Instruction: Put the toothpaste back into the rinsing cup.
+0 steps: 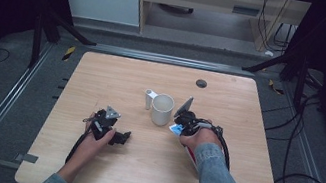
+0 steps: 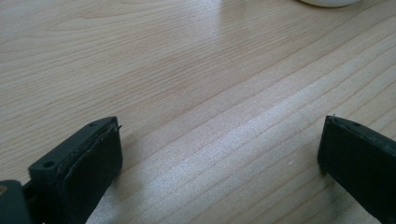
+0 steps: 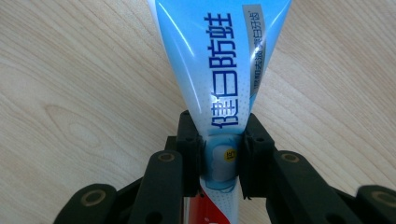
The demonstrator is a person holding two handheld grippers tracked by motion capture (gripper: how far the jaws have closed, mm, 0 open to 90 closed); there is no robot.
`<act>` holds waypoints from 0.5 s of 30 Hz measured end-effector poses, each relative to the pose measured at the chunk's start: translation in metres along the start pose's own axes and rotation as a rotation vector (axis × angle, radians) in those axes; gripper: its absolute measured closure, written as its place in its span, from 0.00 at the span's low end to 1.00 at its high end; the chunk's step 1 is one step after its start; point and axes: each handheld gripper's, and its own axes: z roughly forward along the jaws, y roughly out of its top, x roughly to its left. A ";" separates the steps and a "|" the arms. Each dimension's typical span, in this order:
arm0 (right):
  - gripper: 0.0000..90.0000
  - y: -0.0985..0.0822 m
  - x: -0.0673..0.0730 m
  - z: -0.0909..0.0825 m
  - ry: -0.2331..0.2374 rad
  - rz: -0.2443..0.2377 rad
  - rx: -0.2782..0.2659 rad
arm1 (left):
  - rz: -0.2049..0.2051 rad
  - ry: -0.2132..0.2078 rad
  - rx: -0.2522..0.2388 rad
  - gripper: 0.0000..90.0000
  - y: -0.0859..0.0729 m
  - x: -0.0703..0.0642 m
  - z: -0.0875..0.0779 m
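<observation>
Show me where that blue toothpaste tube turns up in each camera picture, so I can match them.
High view: the toothpaste tube peeks out right of centre, at the right tool, beside the white mug.
Left gripper view: the tube is not in it; the mug's base touches the top edge.
Right gripper view: the tube runs up the middle, pinched between the black jaws.
Shared landmark: the pale wooden table.

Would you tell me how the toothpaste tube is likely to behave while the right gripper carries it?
The toothpaste tube looks soft-walled, so it may flex or droop beyond the jaws. Its glossy skin shows glare, so it could slip; the right gripper pinches it at a narrow part. It fans out wide and flat farther on, so it probably will not roll if set down.
</observation>
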 end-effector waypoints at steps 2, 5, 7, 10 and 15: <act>0.81 -0.002 -0.002 -0.002 -0.008 -0.016 -0.005 | 0.000 0.000 0.000 0.00 0.000 0.000 0.000; 0.81 -0.003 -0.003 -0.006 -0.010 -0.004 0.000 | 0.000 -0.001 0.000 0.00 0.000 0.000 0.000; 0.81 -0.004 -0.003 -0.008 -0.015 -0.003 -0.003 | 0.000 -0.001 0.000 0.00 0.000 0.000 0.000; 0.82 -0.008 -0.005 -0.013 -0.023 0.003 -0.037 | 0.000 -0.001 0.000 0.00 0.000 0.000 0.000; 0.82 -0.017 -0.011 -0.022 -0.025 0.024 -0.104 | 0.000 0.000 -0.001 0.00 0.000 0.000 0.000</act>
